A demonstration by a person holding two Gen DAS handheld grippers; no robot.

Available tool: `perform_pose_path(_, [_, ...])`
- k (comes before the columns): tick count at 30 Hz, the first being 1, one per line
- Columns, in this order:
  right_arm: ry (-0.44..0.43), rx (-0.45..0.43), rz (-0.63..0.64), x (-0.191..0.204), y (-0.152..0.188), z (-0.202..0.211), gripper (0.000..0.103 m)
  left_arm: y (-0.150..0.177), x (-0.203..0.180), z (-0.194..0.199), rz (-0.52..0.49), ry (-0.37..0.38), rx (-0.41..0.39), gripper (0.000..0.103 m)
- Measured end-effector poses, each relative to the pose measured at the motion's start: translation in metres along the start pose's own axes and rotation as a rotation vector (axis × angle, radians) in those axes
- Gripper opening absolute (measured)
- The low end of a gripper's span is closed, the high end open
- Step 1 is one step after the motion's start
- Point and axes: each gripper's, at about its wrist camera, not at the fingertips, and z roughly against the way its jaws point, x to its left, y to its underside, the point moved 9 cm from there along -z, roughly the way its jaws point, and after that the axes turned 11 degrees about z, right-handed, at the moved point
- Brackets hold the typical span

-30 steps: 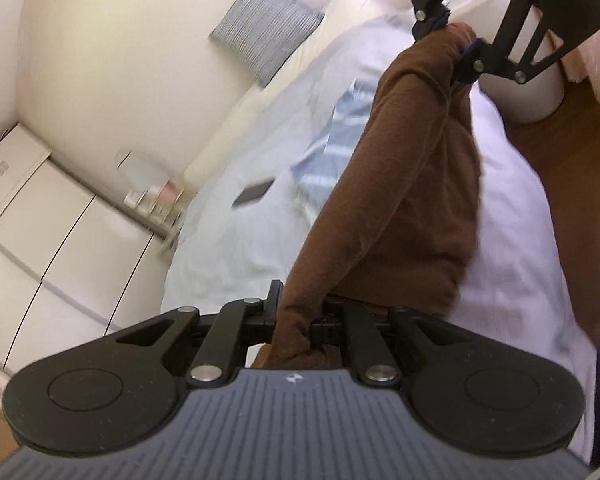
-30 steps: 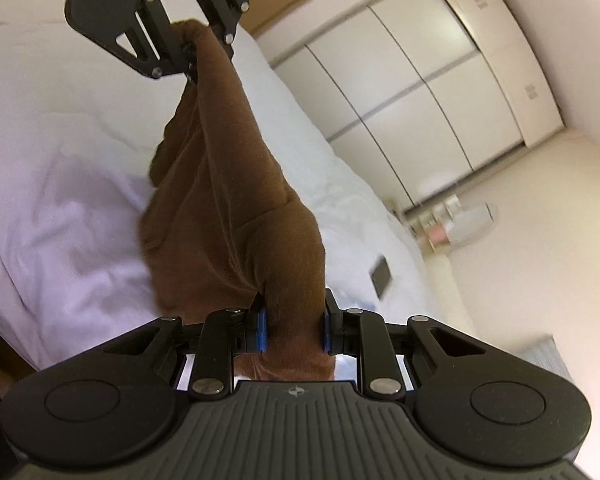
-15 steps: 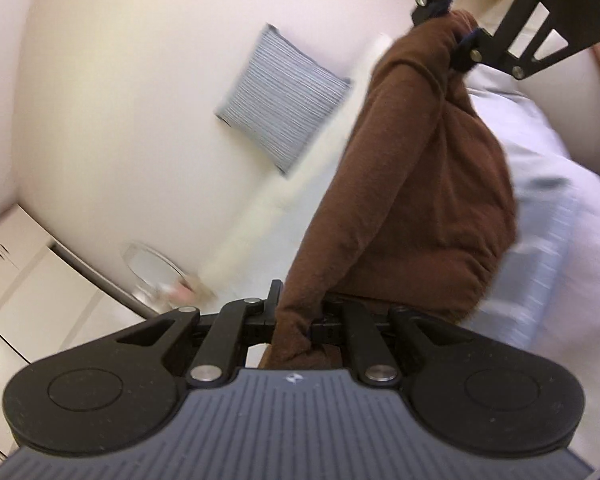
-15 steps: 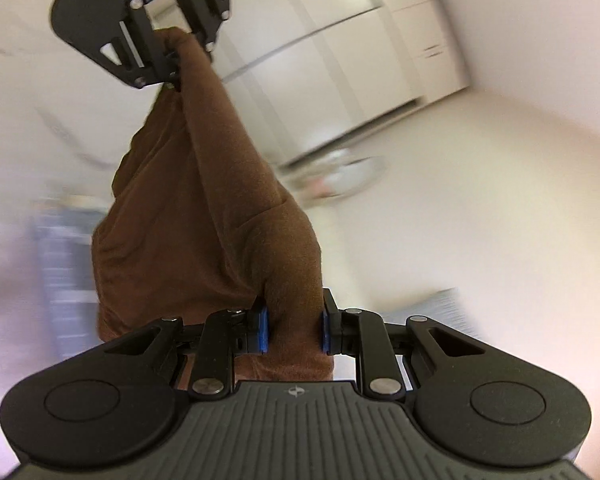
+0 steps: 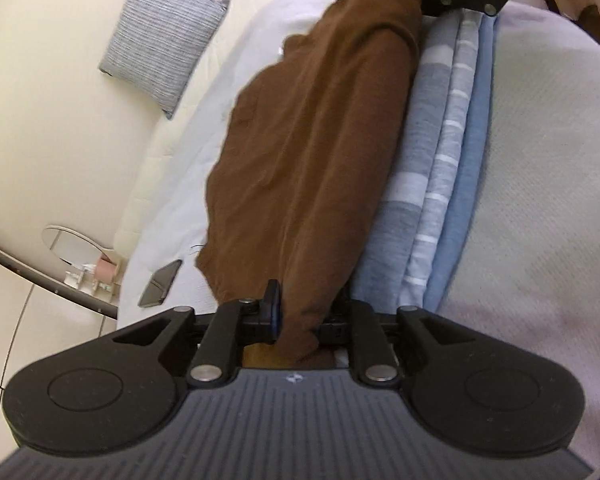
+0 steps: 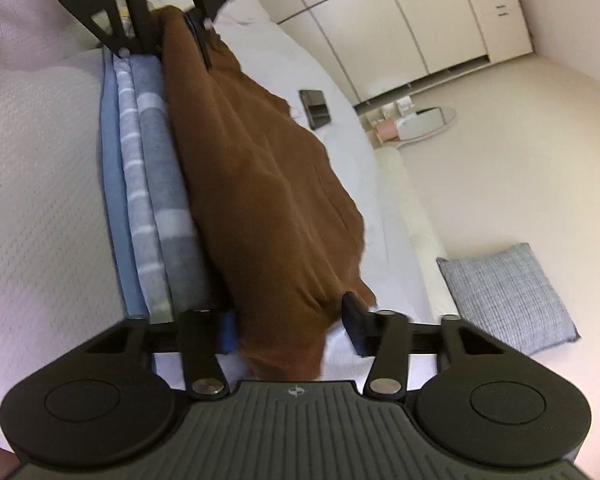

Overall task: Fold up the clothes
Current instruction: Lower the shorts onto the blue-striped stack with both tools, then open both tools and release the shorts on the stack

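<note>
- Since the earlier frames, both grippers have come down from holding the brown garment (image 5: 312,152) hanging in the air; it now lies stretched along the top of a stack of folded clothes (image 5: 440,184) on the bed (image 5: 548,168).
- Left gripper (image 5: 300,316): positioned at one end of the garment. The jaws are set a little apart with the bunched fabric end between them; the fabric fills the gap, so the jaws read as pinching the garment.
- Brown garment: runs in one long band from the left gripper to the right gripper (image 6: 292,328). One long edge sits on the stack; the other side drapes onto the white bed sheet.
- Stack of folded clothes: grey-and-white striped pieces and a plain blue piece, edges aligned, directly beside and partly under the garment. In the right wrist view the stack (image 6: 140,184) lies to the left of the garment (image 6: 268,200).
- Right gripper: the jaws are spread wide. The garment end passes between them, lying against the blue-padded finger; the opposite finger stands clear of the cloth. No grip is applied.
- Surroundings: a dark phone (image 5: 160,282) lies on the sheet near the garment's free edge. A grey striped cushion (image 5: 164,36) leans against the cream wall. A small round mirror (image 6: 424,120) and small items stand on a shelf beside the white wardrobe doors (image 6: 420,20).
</note>
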Motion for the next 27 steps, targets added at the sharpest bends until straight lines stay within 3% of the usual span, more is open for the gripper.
perform_pose_path(5, [-0.001, 0.0, 0.013, 0.01, 0.001, 0.008, 0.048, 0.011, 0.002, 0.008, -0.04, -0.038, -0.043, 0.022])
perform_pose_path(6, [-0.006, -0.001, 0.012, 0.02, -0.003, 0.008, 0.044, 0.013, 0.003, 0.009, -0.043, -0.042, -0.047, 0.022])
perform_pose_path(7, [-0.015, -0.004, 0.0, 0.024, -0.003, 0.009, 0.034, 0.016, 0.0, 0.012, -0.031, -0.042, -0.045, 0.021])
perform_pose_path(10, [-0.048, 0.002, -0.049, 0.024, -0.006, 0.0, 0.025, 0.015, -0.002, 0.009, -0.004, -0.029, -0.031, 0.016])
perform_pose_path(14, [-0.056, 0.048, -0.052, 0.027, -0.003, 0.001, 0.024, 0.014, -0.003, 0.005, 0.012, -0.02, -0.022, 0.015])
perform_pose_path(19, [-0.037, 0.092, -0.107, 0.019, 0.007, 0.017, 0.03, 0.025, 0.004, 0.025, 0.048, -0.037, -0.005, 0.018])
perform_pose_path(25, [-0.012, 0.052, -0.227, 0.004, 0.002, 0.056, 0.034, 0.052, 0.012, 0.066, 0.119, -0.064, 0.018, 0.019])
perform_pose_path(27, [-0.021, 0.022, -0.287, -0.001, -0.004, 0.062, 0.034, 0.051, 0.018, 0.079, 0.187, -0.071, -0.005, 0.019])
